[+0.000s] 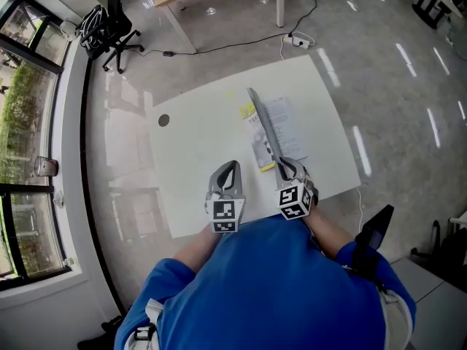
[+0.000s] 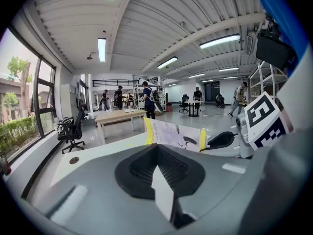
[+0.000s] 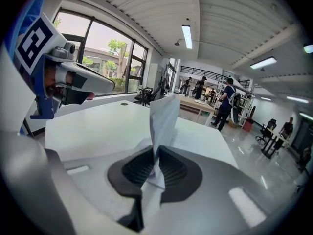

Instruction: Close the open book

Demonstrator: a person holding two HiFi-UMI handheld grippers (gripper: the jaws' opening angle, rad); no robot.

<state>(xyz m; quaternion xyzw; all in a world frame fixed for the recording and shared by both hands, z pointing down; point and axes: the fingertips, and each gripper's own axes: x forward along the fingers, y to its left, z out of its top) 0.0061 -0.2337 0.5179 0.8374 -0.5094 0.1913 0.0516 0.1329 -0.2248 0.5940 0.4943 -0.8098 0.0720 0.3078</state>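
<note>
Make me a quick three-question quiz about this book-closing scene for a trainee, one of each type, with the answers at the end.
1. True or false: the book lies fully closed on the table.
2. Which tongs pinch the raised pages? A. the left pair B. the right tongs C. both pairs
3. Fill the gap: the pinched pages stand nearly ____ instead of lying flat.

Key: 1. False, it is open, with some pages lifted. 2. B. 3. Upright.
</note>
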